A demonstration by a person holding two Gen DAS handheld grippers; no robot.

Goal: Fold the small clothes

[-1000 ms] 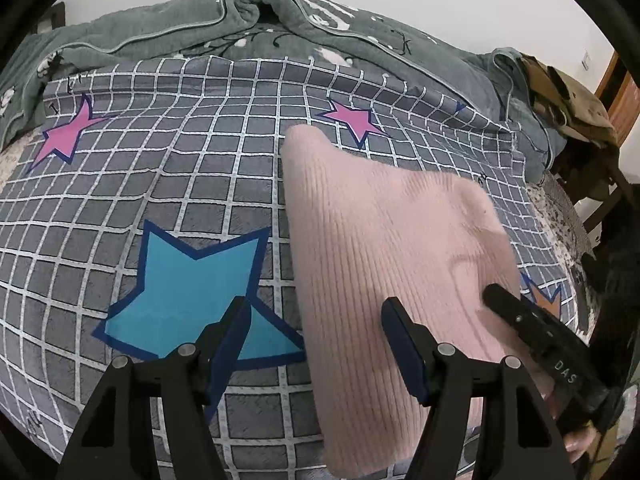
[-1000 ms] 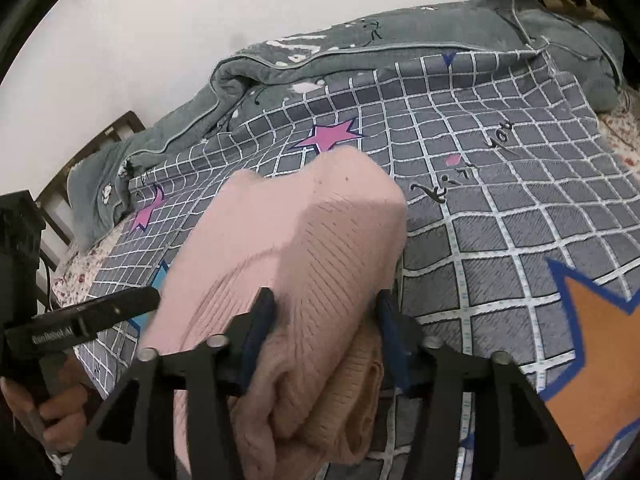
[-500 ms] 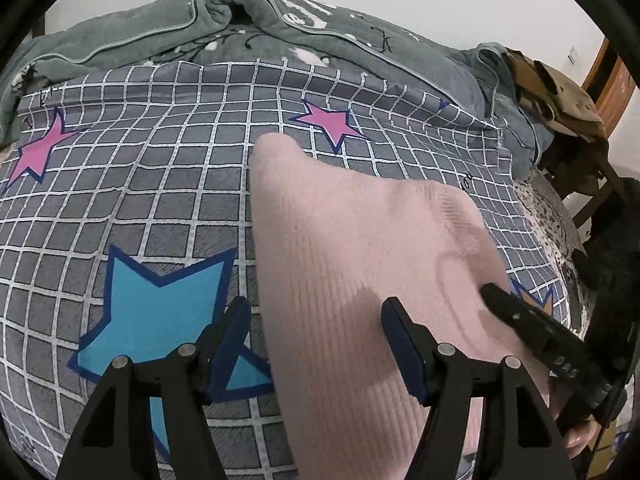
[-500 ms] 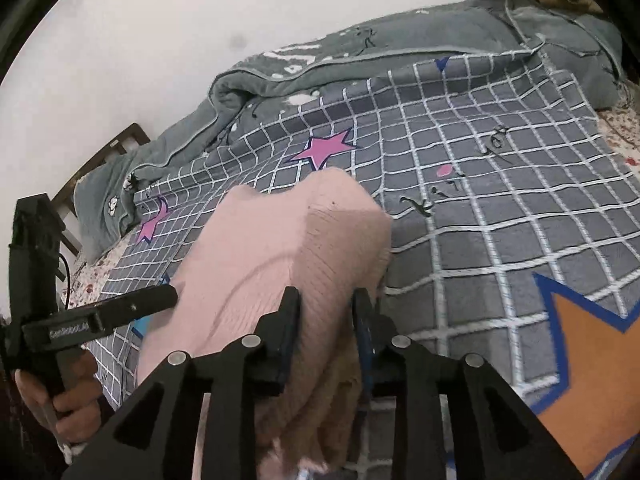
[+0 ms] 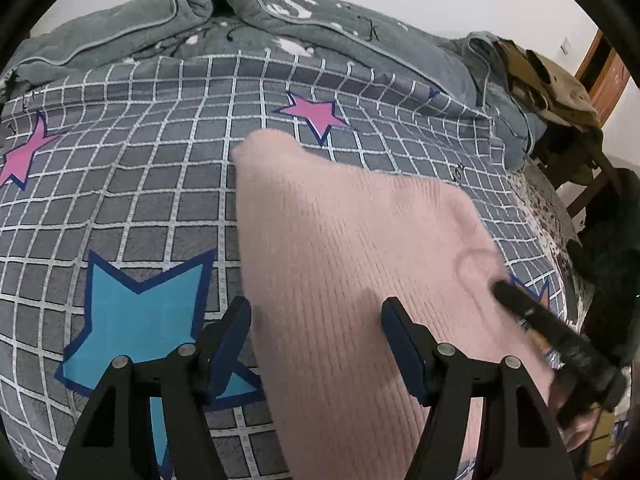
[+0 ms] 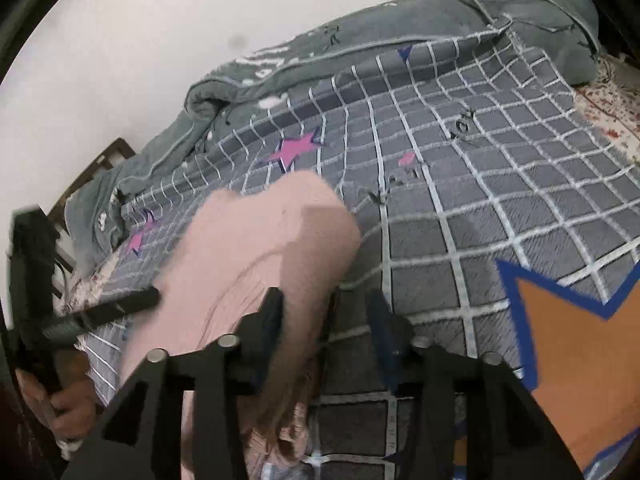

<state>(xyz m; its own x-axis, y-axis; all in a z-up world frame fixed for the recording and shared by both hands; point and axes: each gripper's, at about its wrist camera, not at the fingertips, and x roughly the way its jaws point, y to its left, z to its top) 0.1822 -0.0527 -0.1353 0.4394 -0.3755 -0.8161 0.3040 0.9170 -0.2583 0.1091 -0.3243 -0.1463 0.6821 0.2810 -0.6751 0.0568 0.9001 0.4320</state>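
Little that reads clearly. Loose dark scrawled marks printed on the grey checked bedcover (image 6: pixel 500 208), perhaps "xox" near its far edge, too smeared to confirm. White lettering across the folded grey blanket (image 5: pixel 280 20), with a dark "K" beside it, otherwise illegible. No brand, number or label readable anywhere else.

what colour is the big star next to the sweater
Light blue star with dark blue outline, beside the pink sweater; clearest in left wrist view.

1 pink garment (image 5: pixel 352 264), 2 claws (image 5: pixel 316 344) (image 6: pixel 326 332), 1 star-print grid sheet (image 5: pixel 160 184), 1 grey blanket (image 5: pixel 280 12)
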